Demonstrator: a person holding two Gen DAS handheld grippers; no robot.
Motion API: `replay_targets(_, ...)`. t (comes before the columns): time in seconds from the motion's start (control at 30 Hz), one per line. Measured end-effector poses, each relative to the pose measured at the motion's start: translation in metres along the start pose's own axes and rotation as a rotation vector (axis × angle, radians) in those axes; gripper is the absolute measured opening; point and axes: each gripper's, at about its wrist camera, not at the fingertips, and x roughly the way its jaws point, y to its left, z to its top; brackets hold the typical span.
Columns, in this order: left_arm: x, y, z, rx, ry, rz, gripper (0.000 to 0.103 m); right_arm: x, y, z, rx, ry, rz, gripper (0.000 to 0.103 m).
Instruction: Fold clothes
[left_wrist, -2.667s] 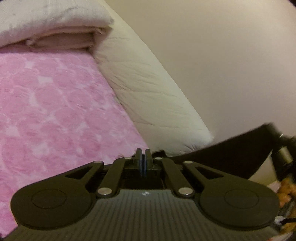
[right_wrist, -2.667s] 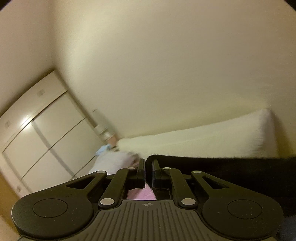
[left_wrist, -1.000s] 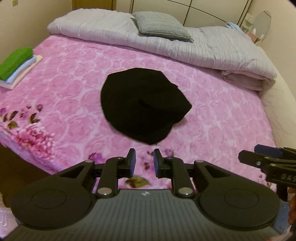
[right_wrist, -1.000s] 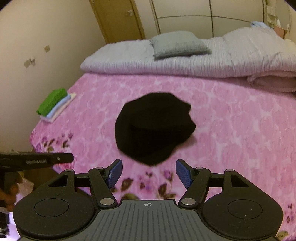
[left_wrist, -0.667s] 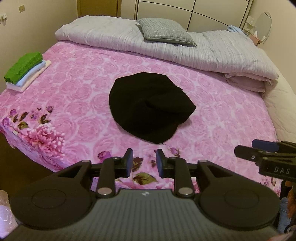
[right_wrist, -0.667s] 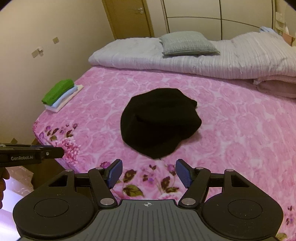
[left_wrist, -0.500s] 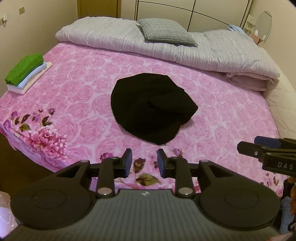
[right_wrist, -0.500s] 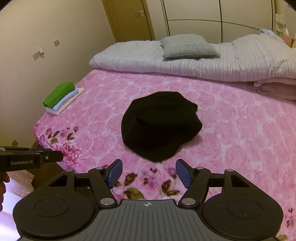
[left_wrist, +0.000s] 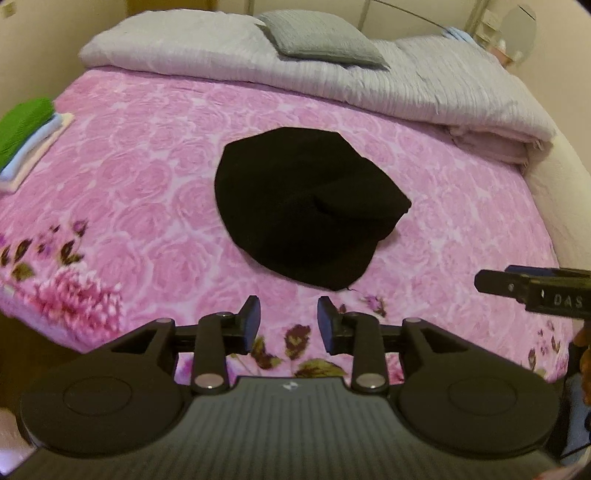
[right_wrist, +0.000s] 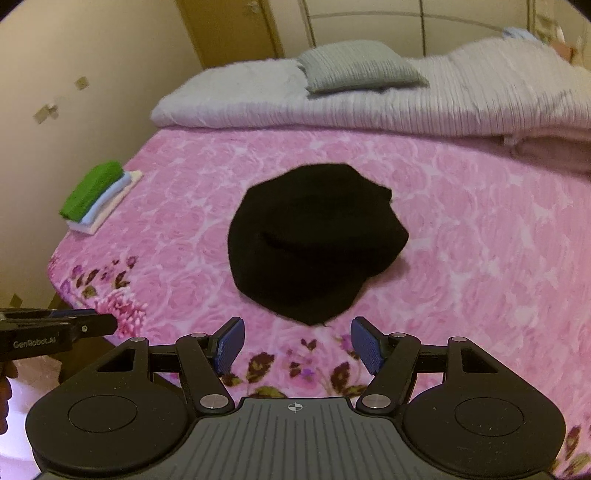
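- Left wrist view: the black garment (left_wrist: 306, 206) lies in a rumpled heap mid-bed on the pink floral bedspread (left_wrist: 140, 177), well short of the grey pillow (left_wrist: 321, 37).
- Left gripper (left_wrist: 288, 325) hovers just short of the garment's near edge, jaws parted and empty; right gripper (right_wrist: 297, 345) likewise, spread wider.
- A folded stack (right_wrist: 98, 195) sits far to the garment's left.
- It looks soft, light and floppy; I'd pinch two corners of the near hem (left_wrist: 332, 284).
- 2.7 seconds ago both grippers were clamped on the cloth, held aloft; since then it has dropped to the bed.
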Motion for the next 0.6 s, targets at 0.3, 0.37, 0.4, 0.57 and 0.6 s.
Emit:
replay_targets(0.3,0.068,0.056,0.046,0.181,0.136,-0.147,0.031,0.076,0.001,0.011,0.359,0.074,-0.095,0.068)
replay_targets(0.37,0.083,0.064,0.052,0.217,0.165,-0.182,0.032,0.087,-0.005,0.005,0.484,0.080,-0.121,0.068)
replay_targets(0.4,0.091,0.067,0.055,0.233,0.179,-0.198,0.032,0.093,-0.009,0.001,0.546,0.082,-0.136,0.068)
replay_targets(0.57,0.131,0.068,0.066,0.264,0.238,-0.244,0.033,0.108,-0.029,-0.023,0.782,0.080,-0.169,0.068)
replay_targets(0.6,0.138,0.066,0.068,0.263,0.244,-0.257,0.033,0.110,-0.033,-0.027,0.812,0.081,-0.172,0.068)
